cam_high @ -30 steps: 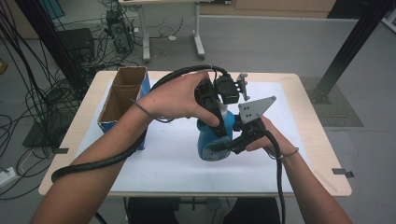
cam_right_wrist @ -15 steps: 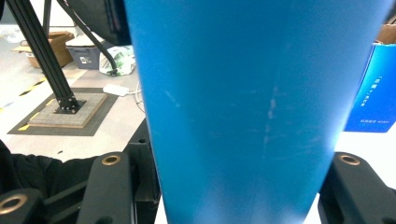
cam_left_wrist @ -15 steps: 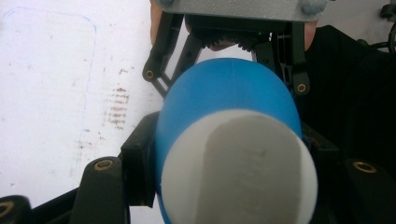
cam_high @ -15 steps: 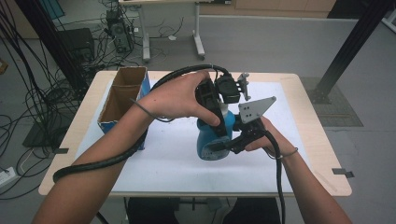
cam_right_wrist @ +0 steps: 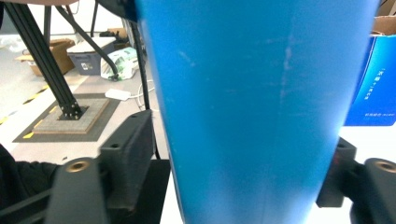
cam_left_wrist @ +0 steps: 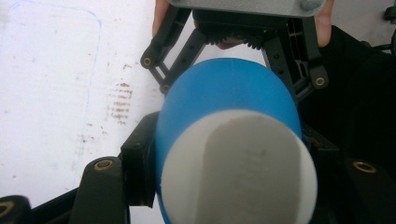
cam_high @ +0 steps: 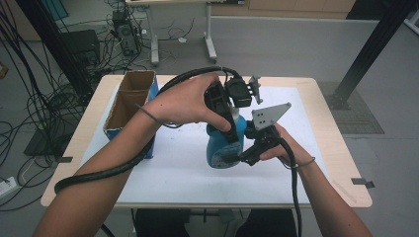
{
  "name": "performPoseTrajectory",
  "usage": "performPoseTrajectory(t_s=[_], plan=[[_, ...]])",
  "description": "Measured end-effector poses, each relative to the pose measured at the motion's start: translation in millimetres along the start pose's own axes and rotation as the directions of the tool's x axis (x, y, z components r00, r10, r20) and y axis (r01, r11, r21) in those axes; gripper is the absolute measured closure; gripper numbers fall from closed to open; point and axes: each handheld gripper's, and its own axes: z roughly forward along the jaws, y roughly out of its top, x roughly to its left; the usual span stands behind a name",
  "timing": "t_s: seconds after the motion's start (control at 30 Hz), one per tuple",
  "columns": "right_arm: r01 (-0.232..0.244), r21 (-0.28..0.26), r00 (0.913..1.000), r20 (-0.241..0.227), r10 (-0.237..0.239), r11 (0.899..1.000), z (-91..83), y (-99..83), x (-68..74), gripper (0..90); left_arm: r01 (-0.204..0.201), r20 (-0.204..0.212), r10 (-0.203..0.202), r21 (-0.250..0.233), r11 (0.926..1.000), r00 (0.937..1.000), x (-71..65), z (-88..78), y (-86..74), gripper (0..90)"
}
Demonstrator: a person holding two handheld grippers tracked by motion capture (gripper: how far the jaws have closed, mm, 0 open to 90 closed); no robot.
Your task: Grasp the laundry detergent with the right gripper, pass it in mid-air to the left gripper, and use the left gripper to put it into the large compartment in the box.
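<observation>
A blue plastic bottle (cam_high: 225, 143) with a white cap (cam_left_wrist: 243, 172) stands upright near the middle of the desk (cam_high: 321, 123), on a white mat (cam_high: 173, 168). Its body is smooth, faintly scuffed, and wider at the base. The left gripper (cam_high: 228, 116) comes from above, jaws pinching the bottle's upper part. The right gripper (cam_high: 242, 157) sits low at the bottle's side; its jaws have just been opening, the bottle between them with a gap at one pad. A cardboard box (cam_high: 129, 106) stands to the left.
</observation>
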Motion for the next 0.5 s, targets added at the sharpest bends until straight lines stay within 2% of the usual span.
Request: performPoseTrajectory(t_s=[0.2, 0.5], plan=[[-0.007, -0.006, 0.9995, 0.030, 0.008, 1.000, 2.1, 1.2, 0.7, 9.5, 0.007, 0.000, -0.007, -0.005, 1.0000, 1.0000, -0.4, -2.4, -0.5, 38.0], [0.002, 0.009, 0.9997, 0.023, -0.002, 1.000, -0.4, 5.7, 0.8, 5.9, 0.016, 0.000, -0.016, -0.012, 0.9998, 0.9999, 0.1, -3.4, -0.3, 37.9]])
